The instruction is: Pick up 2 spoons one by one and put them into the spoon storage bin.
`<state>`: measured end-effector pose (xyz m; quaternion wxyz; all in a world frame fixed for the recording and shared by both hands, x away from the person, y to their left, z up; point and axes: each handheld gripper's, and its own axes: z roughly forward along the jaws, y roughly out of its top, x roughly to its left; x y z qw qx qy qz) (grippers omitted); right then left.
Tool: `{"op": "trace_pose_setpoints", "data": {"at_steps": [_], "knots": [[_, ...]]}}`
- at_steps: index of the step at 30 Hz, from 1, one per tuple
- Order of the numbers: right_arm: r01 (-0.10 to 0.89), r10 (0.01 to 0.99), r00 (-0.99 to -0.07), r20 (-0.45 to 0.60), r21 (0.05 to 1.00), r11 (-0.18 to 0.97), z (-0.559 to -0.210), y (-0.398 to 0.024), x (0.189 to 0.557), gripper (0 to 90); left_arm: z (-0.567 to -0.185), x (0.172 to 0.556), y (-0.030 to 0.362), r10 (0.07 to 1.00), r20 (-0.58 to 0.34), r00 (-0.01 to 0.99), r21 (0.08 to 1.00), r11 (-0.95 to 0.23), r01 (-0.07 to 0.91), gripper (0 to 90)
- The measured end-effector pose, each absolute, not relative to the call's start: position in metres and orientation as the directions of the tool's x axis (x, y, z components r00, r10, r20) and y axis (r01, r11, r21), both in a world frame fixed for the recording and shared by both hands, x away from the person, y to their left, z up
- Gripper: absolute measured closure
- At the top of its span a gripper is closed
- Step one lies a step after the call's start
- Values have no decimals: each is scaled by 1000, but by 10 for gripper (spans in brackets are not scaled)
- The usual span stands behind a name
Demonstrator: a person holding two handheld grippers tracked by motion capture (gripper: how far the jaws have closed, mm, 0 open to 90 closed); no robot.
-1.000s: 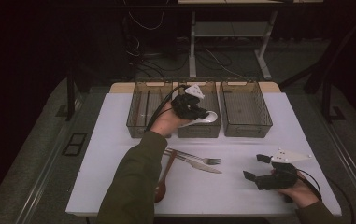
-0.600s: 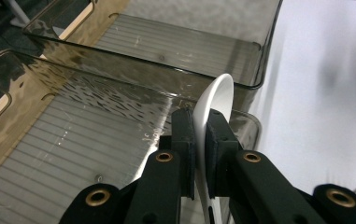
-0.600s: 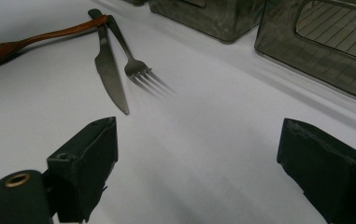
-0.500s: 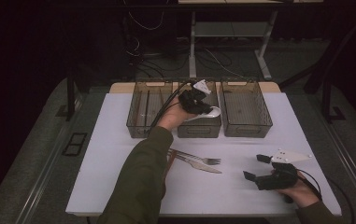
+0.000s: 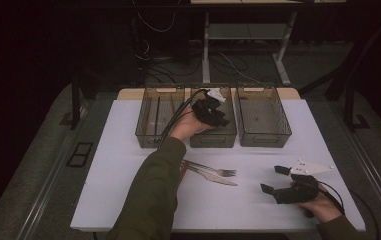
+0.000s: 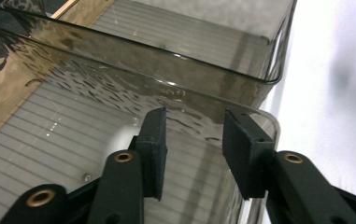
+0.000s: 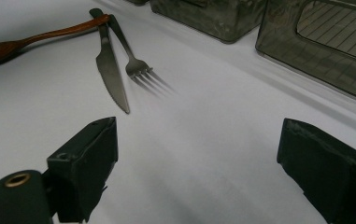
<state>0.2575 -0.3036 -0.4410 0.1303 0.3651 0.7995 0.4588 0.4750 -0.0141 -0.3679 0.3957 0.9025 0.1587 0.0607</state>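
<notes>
My left gripper [image 5: 217, 116] [image 6: 194, 123] dips into the middle smoky plastic bin [image 5: 213, 138] [image 6: 259, 116]. Its jaws have just been opening and now stand apart with nothing pressed between the pads. A pale blurred shape [image 6: 122, 135] lies on the bin floor behind one jaw. At the table's front right my right gripper [image 5: 274, 179] [image 7: 199, 130] rests open and empty, pointing at a fork [image 5: 219, 171] [image 7: 136, 65] and a knife [image 5: 214, 178] [image 7: 111, 65]. A wooden spoon [image 7: 26, 42] lies beyond them, largely under the left sleeve in the high view.
Three bins stand in a row at the back of the white table [image 5: 128, 165]: a left bin [image 5: 157, 119], the middle one, and a right bin [image 5: 264, 117] [image 7: 325, 46]. The left forearm [image 5: 153, 195] stretches across the table's middle.
The left gripper has sunk a little into the middle bin. A pale thing at its jaws earlier no longer shows there. The right gripper has stayed put.
</notes>
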Motion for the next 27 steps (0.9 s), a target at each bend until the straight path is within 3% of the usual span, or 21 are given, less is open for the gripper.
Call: {"op": "trace_pose_setpoints", "data": {"at_steps": [8,16,21,27], "knots": [[464,703,-700,125,828,316,-441,-303,257,123,-365,467,-2,384,-100,918,765,-560,317,484],[462,703,-701,117,826,323,-441,-303,257,123,-359,449,16,417,-94,904,769,-547,332,422],[461,703,-702,115,826,325,-441,-302,257,123,-361,425,27,458,-70,886,748,-563,351,428],[460,703,-702,112,825,328,-442,-302,257,123,-372,400,46,487,-71,871,730,-570,378,516]]}}
